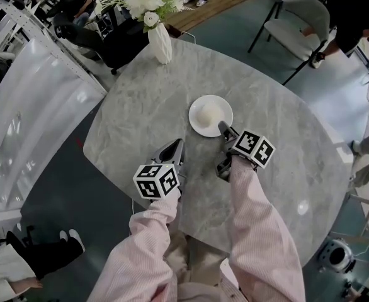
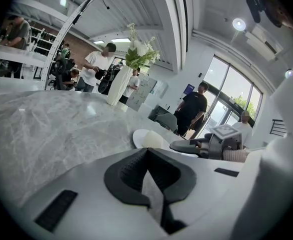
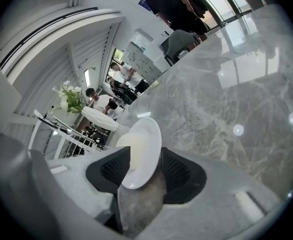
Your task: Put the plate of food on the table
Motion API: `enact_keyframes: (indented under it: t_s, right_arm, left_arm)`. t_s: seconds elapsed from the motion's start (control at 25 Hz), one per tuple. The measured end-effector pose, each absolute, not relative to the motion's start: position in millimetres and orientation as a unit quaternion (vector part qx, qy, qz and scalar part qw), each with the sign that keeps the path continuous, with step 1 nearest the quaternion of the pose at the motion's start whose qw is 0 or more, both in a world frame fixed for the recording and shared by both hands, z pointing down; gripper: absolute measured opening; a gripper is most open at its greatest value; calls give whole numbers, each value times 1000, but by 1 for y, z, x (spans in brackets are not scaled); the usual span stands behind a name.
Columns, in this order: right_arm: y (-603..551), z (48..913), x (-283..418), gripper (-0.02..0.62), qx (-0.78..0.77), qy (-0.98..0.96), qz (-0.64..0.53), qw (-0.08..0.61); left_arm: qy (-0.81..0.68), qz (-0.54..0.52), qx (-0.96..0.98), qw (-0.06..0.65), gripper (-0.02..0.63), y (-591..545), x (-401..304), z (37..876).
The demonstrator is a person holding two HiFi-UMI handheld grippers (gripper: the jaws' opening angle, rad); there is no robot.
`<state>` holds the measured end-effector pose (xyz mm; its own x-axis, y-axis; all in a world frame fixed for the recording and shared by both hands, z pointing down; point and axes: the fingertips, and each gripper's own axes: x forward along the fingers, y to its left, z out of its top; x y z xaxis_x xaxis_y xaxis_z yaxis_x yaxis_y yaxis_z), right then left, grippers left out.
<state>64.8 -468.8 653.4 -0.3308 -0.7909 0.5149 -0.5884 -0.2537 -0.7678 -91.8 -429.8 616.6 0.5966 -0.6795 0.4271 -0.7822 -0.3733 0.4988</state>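
A white plate (image 1: 197,124) carrying a pale mound of food (image 1: 210,112) lies on the grey marble table (image 1: 147,112), a little past its middle. My right gripper (image 1: 223,131) reaches the plate's near-right rim. In the right gripper view the plate (image 3: 147,156) stands edge-on between the spread pads, so my right gripper (image 3: 141,170) is open around the rim. My left gripper (image 1: 177,145) rests low over the table to the plate's near left, empty. Its tips (image 2: 147,151) meet, so it is shut. From the left gripper view the plate (image 2: 139,135) shows ahead on the right.
A white vase of flowers (image 1: 161,43) stands at the table's far edge. A grey chair (image 1: 298,21) is beyond the table at the back right. People stand and sit around the room. White railings (image 1: 21,36) run along the left.
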Motion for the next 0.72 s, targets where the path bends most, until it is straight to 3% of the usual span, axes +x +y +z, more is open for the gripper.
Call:
enact_keyframes:
  t_s: [0.12,0.48,0.6,0.72]
  right_arm:
    - [-468,654,64,197,-581,609,-536,73]
    - [-458,640,63,195,-563,646,-512,63]
    - [-448,629,56,167,-545,675,-496,50]
    - [-438,614,51,96,-533,698,-477,37]
  left_arm:
    - [-442,76,826,342,-2,-429,-92,616]
    - [-438,77,833,330,-2,-426,-90,606]
    - [-435,81,837,322,-2,-419,-90,598]
    - [-434,77,840,315,-2,-413,-92,586]
